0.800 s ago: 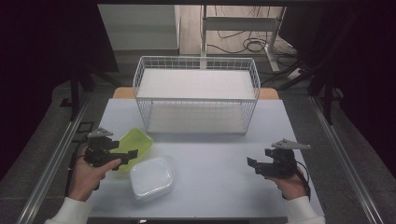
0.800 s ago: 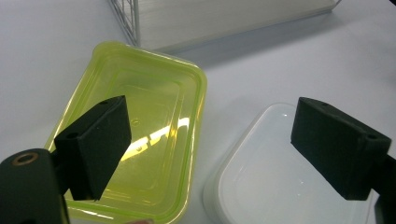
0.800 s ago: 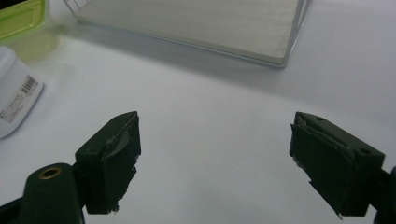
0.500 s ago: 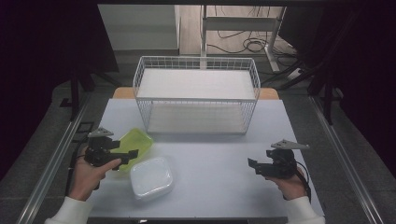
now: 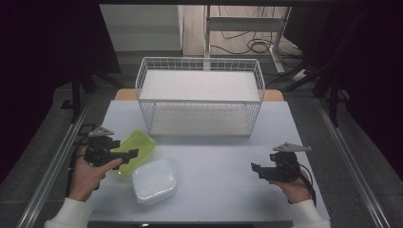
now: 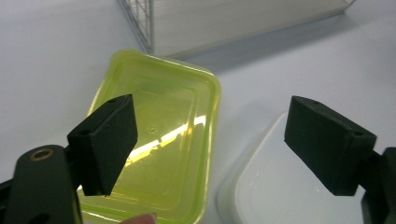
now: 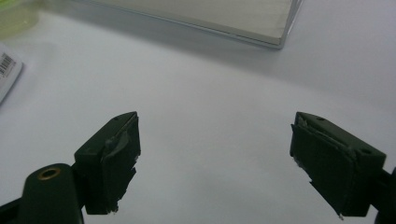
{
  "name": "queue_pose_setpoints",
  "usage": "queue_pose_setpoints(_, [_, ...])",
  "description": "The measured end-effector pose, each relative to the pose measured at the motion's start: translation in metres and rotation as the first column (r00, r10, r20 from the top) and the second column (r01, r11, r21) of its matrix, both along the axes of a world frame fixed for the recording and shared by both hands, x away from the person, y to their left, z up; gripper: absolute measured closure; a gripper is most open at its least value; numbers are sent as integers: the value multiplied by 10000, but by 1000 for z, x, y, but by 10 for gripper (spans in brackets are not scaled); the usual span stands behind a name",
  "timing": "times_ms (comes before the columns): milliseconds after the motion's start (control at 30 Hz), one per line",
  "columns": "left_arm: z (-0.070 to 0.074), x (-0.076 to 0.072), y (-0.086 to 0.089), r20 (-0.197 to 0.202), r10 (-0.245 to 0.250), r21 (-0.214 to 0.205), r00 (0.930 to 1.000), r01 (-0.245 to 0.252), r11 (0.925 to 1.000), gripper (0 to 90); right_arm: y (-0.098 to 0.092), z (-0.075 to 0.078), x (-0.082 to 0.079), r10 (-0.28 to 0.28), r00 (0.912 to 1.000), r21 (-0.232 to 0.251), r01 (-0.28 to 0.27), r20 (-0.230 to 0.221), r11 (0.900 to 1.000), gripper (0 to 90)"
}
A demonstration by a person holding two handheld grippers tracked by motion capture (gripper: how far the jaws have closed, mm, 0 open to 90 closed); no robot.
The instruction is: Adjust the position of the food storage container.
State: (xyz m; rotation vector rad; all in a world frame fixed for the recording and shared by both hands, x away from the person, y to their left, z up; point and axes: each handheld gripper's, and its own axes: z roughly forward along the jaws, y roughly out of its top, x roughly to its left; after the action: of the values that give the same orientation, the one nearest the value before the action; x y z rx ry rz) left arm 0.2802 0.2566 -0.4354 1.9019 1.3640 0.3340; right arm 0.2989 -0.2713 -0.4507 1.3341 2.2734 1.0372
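Fingers of the left gripper (image 6: 210, 149) stand wide apart, hovering above a yellow-green lid (image 6: 159, 154) and a white container (image 6: 280, 191) that lie just beside each other at the near left of the tabletop (image 5: 214, 166); fingers of the right gripper (image 7: 215, 158) are likewise spread, holding nothing, over bare surface at the near right. White wire basket (image 5: 199, 95) stands at the far middle of the tabletop, well apart from the right gripper, its corner near the lid.
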Motion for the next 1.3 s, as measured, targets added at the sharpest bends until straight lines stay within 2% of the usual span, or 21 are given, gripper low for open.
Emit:
queue_pose_setpoints(200, [1,6,4,-114,278,-167,9995,-280,9995,191,0,-3,0,86,9999,-141,-87,-71,9999,164])
queue_pose_setpoints(367, [1,18,5,-279,322,-63,9991,-324,9995,210,2,-1,-3,135,9999,-202,-136,-39,9997,164])
queue_pose_setpoints(500, [0,39,10,-592,350,84,9976,-346,9994,260,2,-1,-3,159,9998,-262,-161,-77,9995,164])
queue_pose_setpoints(533, [-1,52,12,-745,456,312,9962,-434,9986,303,0,-2,-4,128,9999,-334,-131,-85,9994,164])
queue_pose_setpoints(567, [-1,58,13,-819,493,366,9954,-464,9983,322,0,-2,-5,89,9999,-375,-91,-68,9993,164])
queue_pose_setpoints(600, [-1,58,13,-819,493,366,9954,-464,9983,340,0,-2,-5,89,9999,-375,-91,-68,9993,164])
queue_pose_setpoints(633, [-2,69,15,-954,563,464,9938,-521,9976,356,-1,-3,-6,52,10000,-451,-55,-77,9990,164])
queue_pose_setpoints(667, [-2,74,16,-1019,590,497,9930,-541,9973,368,-1,-3,-7,31,10000,-490,-34,-66,9988,164])
queue_pose_setpoints(700, [-2,74,16,-1019,590,497,9930,-541,9973,380,-1,-3,-7,31,10000,-490,-34,-66,9988,164])
queue_pose_setpoints(867, [-3,98,23,-1376,655,667,9883,-568,9962,436,1,-4,-8,-9,9999,-672,3,-102,9977,164])
queue_pose_setpoints(1000, [-5,104,25,-1514,607,905,9866,-473,9948,474,5,-4,-7,34,10000,-751,-40,-87,9972,164])
queue_pose_setpoints(1067, [-7,108,28,-1625,640,979,9846,-484,9940,548,9,-3,-7,168,9998,-801,-172,-56,9966,164])
queue_pose_setpoints(1100, [-8,110,29,-1699,635,1034,9834,-463,9936,548,9,-3,-7,168,9998,-801,-172,-56,9966,164])
queue_pose_setpoints(1200, [-12,118,33,-2033,795,1174,9759,-563,9915,695,11,-3,-7,224,9997,-816,-228,-64,9964,164])
queue_pose_setpoints(1300, [-16,123,35,-2217,715,1228,9725,-449,9914,761,11,-2,-6,217,9998,-820,-220,-53,9964,164])
